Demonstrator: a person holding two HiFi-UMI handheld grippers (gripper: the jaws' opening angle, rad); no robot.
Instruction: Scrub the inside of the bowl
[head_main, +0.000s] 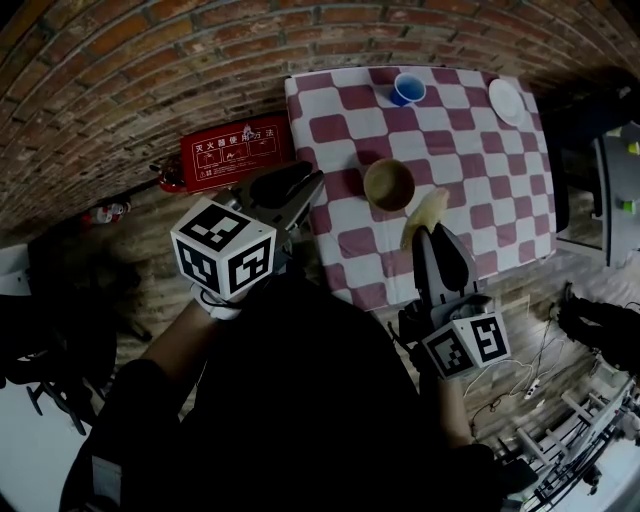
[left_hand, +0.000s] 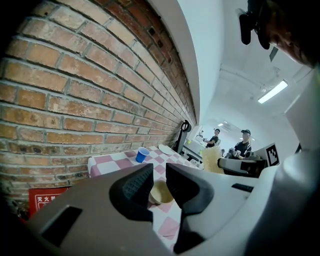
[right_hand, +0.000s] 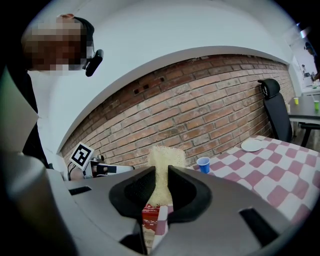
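Note:
A round wooden bowl (head_main: 388, 185) stands upright near the middle of the red-and-white checked table (head_main: 470, 160). My right gripper (head_main: 433, 236) hovers just in front of it, shut on a pale yellow scrubbing sponge (head_main: 424, 216) whose tip points toward the bowl's right rim without touching it. In the right gripper view the sponge (right_hand: 165, 159) sticks up between the jaws of the right gripper (right_hand: 161, 176). My left gripper (head_main: 314, 177) hangs over the table's left edge, left of the bowl, open by a narrow gap and empty. Between the left gripper's (left_hand: 159, 176) jaws the bowl (left_hand: 162, 193) shows.
A blue cup (head_main: 408, 88) and a white plate (head_main: 507, 100) sit at the table's far side. A red box (head_main: 237, 150) lies on the floor by the brick wall. A black office chair (right_hand: 272, 92) stands beyond the table. Two people (left_hand: 240, 147) are in the background.

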